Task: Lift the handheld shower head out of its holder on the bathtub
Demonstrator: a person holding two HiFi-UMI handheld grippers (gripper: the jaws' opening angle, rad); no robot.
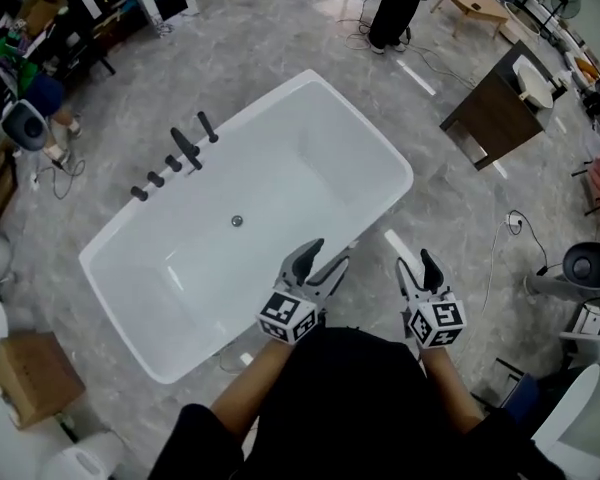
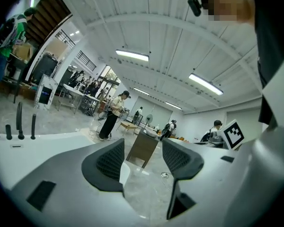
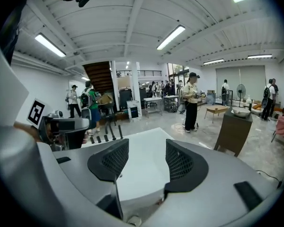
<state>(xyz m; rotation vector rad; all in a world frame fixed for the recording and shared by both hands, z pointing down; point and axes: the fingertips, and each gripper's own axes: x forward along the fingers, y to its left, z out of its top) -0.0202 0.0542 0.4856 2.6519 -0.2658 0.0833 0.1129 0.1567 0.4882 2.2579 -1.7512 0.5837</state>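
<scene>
A white freestanding bathtub sits diagonally on a grey marbled floor, its long axis running from lower left to upper right in the head view. A row of black fittings stands along the far long rim: three small knobs, a thicker spout, and at the right-hand end of the row the slim handheld shower head. The shower head is seated in its holder on the rim. It is a narrow wand with its long axis roughly upright, its top end pointing up and away from the tub. A round drain lies in the tub floor.

The person stands at the near side of the tub, dark sleeves reaching forward. The left hand-held gripper hangs over the near rim, its jaws set wide apart with nothing between them; its own view shows only floor and a dark wooden cabinet through the gap. The right hand-held gripper is just beside the rim, over the floor, jaws likewise wide and empty, aimed across the white basin. Both are well apart from the shower head, the full width of the tub between them.

Another person stands beyond the tub's far end.
</scene>
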